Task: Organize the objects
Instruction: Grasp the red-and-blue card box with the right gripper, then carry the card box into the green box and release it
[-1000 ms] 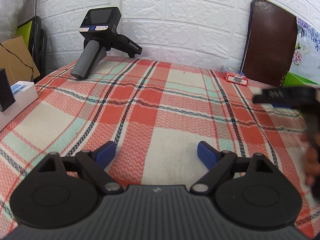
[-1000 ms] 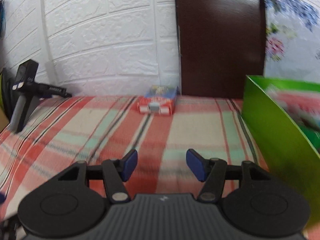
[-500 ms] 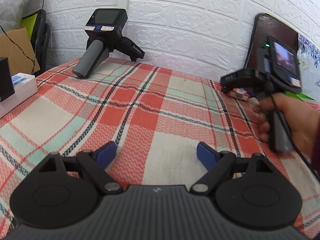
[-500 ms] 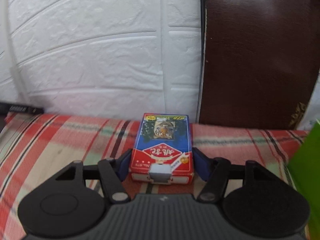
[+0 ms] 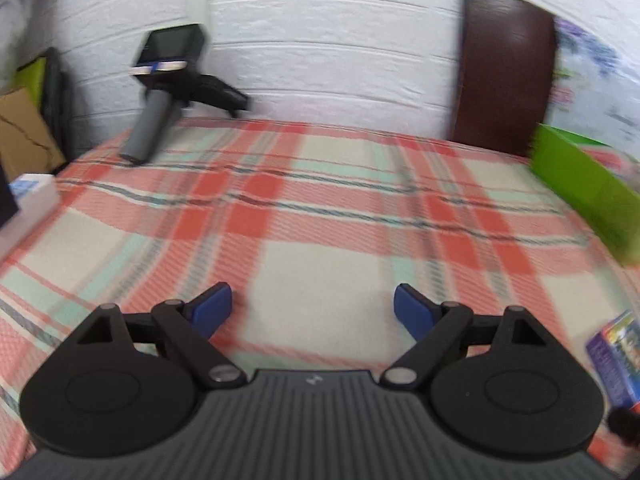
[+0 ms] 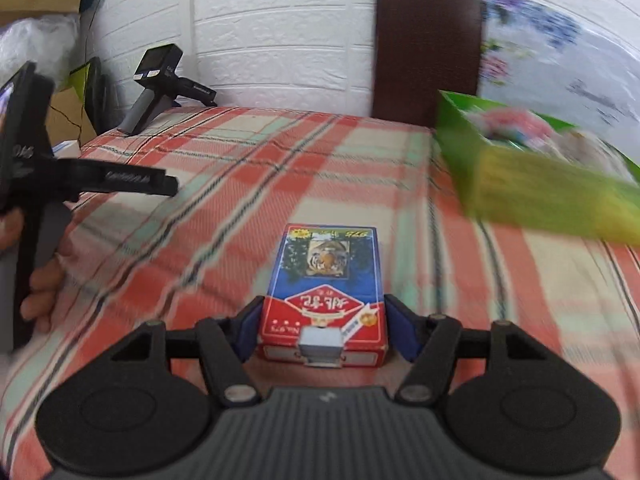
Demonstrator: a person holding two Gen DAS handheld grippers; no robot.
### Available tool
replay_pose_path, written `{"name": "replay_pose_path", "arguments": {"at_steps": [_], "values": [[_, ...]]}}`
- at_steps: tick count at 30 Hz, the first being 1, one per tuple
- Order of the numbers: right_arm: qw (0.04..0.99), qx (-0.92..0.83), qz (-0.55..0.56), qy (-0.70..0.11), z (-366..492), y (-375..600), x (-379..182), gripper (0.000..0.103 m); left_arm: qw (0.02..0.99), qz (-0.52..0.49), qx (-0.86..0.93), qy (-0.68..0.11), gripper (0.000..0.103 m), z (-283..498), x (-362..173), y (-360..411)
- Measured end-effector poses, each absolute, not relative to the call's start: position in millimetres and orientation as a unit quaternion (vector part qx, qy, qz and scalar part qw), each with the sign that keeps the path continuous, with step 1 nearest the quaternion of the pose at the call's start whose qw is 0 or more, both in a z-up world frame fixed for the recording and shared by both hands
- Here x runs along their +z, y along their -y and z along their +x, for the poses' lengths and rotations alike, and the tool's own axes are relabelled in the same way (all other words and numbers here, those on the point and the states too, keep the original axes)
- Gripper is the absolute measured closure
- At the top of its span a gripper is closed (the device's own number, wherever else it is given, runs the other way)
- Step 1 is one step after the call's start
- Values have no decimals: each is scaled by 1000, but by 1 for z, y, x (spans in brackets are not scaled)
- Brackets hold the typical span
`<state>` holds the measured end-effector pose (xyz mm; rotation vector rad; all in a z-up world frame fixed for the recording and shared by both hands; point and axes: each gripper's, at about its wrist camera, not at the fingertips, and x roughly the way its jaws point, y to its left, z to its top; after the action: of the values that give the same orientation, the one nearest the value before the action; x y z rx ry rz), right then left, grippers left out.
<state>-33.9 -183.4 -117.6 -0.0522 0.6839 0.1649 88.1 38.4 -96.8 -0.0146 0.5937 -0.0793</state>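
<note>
A red and blue playing-card box [image 6: 326,296] with a tiger picture sits between the blue pads of my right gripper [image 6: 324,330], which is shut on its two long sides. It is held low over the plaid cloth [image 6: 224,208], away from the wall. The same card box [image 5: 618,356] shows at the lower right edge of the left wrist view. My left gripper [image 5: 312,310] stands open over the cloth with nothing between its fingers. In the right wrist view the left gripper [image 6: 168,186] shows side on at the left, held by a hand [image 6: 40,276].
A green open box [image 6: 520,184] [image 5: 580,188] stands at the right side of the table. A spare handheld gripper [image 5: 168,92] leans on the white brick wall at back left. A brown board [image 5: 504,68] leans at back right. A white box [image 5: 28,208] lies at the left edge.
My right gripper reached the card box by the wall, took hold of it, and drew it back toward the middle of the table. The left gripper shifted a little and stayed open.
</note>
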Motion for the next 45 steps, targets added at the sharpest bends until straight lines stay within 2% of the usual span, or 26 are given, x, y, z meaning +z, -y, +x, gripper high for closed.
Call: {"name": "replay_pose_path", "arguments": {"at_steps": [4, 5, 8, 12, 16, 19, 21, 22, 25, 34, 45], "values": [[944, 65, -20, -322, -68, 196, -114, 39, 935, -46, -128, -326, 17, 54, -89, -4], [945, 63, -26, -319, -72, 196, -114, 34, 925, -63, -151, -342, 20, 49, -86, 3], [946, 65, -22, -316, -86, 201, -114, 31, 888, -100, -211, -396, 30, 39, -79, 25], [948, 70, -12, -310, -94, 208, -116, 31, 851, -105, -249, -451, 33, 30, -80, 53], [950, 75, -12, -304, -95, 211, -117, 33, 828, -125, -273, -474, 34, 26, -83, 71], [950, 83, -13, -302, -95, 212, -118, 41, 826, -108, -284, -475, 45, 22, -86, 88], [951, 77, -19, -299, -96, 212, -118, 42, 835, -88, -282, -464, 51, 20, -85, 95], [952, 74, -14, -298, -96, 215, -119, 42, 836, -85, -281, -463, 59, 20, -85, 95], [953, 64, 3, -295, -97, 225, -116, 42, 825, -117, -283, -475, 67, 27, -82, 94], [967, 13, 27, -251, -98, 259, -101, 43, 828, -82, -323, -451, 72, 35, -53, 143], [979, -19, 44, -197, -65, 297, -72, 42, 852, -29, -335, -402, 72, 59, -12, 192]]}}
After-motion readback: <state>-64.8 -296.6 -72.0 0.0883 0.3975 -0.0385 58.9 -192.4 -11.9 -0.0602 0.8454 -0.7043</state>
